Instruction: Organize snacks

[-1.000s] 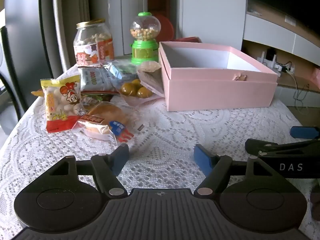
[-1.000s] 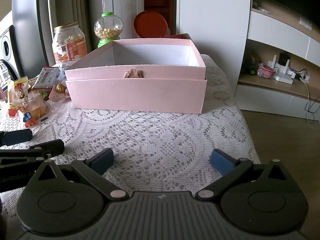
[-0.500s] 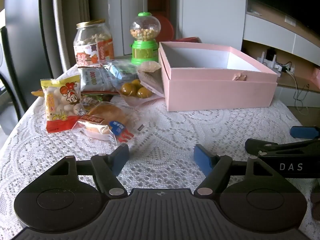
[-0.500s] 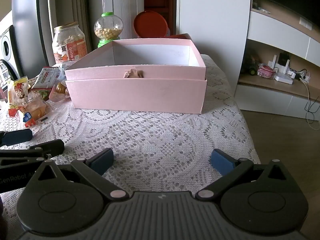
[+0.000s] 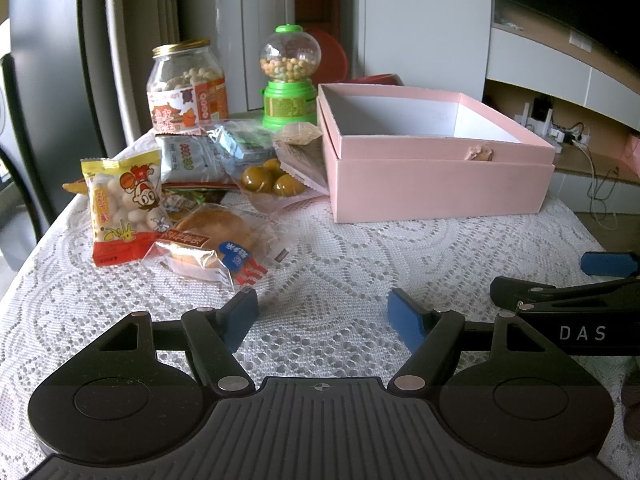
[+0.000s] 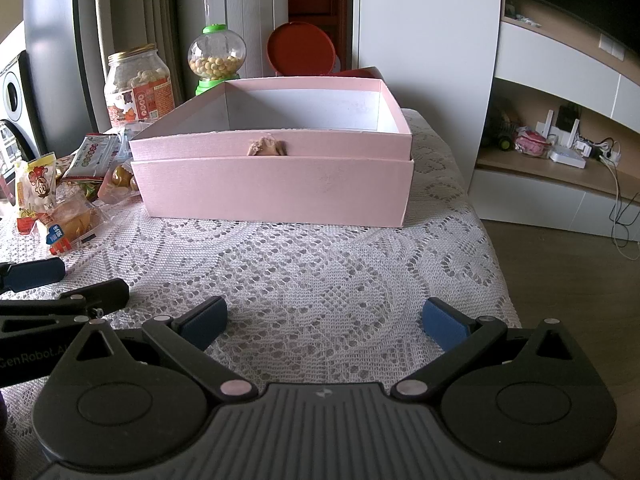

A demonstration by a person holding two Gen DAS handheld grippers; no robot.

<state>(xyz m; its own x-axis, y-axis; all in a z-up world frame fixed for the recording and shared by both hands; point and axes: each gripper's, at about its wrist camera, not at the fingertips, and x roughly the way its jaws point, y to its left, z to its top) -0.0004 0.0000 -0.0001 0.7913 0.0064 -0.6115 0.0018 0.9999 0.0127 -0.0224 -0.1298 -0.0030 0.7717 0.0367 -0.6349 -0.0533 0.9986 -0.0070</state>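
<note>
A pile of snack packets lies on the lace tablecloth left of an open pink box (image 5: 436,168) (image 6: 272,184) whose inside shows white and bare. Nearest my left gripper (image 5: 322,314) is a wrapped bun (image 5: 212,240) (image 6: 72,220), with a yellow-red packet of white balls (image 5: 124,208) beside it. Behind are a bag of brown round sweets (image 5: 270,182), silver packets (image 5: 188,160), a peanut jar (image 5: 186,88) (image 6: 138,84) and a green gumball dispenser (image 5: 289,80) (image 6: 216,56). My left gripper is open and holds nothing. My right gripper (image 6: 323,320) is open over bare cloth in front of the box.
The table's right edge (image 6: 496,248) drops to a wooden floor. A red round lid (image 6: 301,52) stands behind the box. Shelving with cables and small devices (image 6: 560,148) is at the right. The right gripper's fingers (image 5: 608,264) show at the left view's right edge.
</note>
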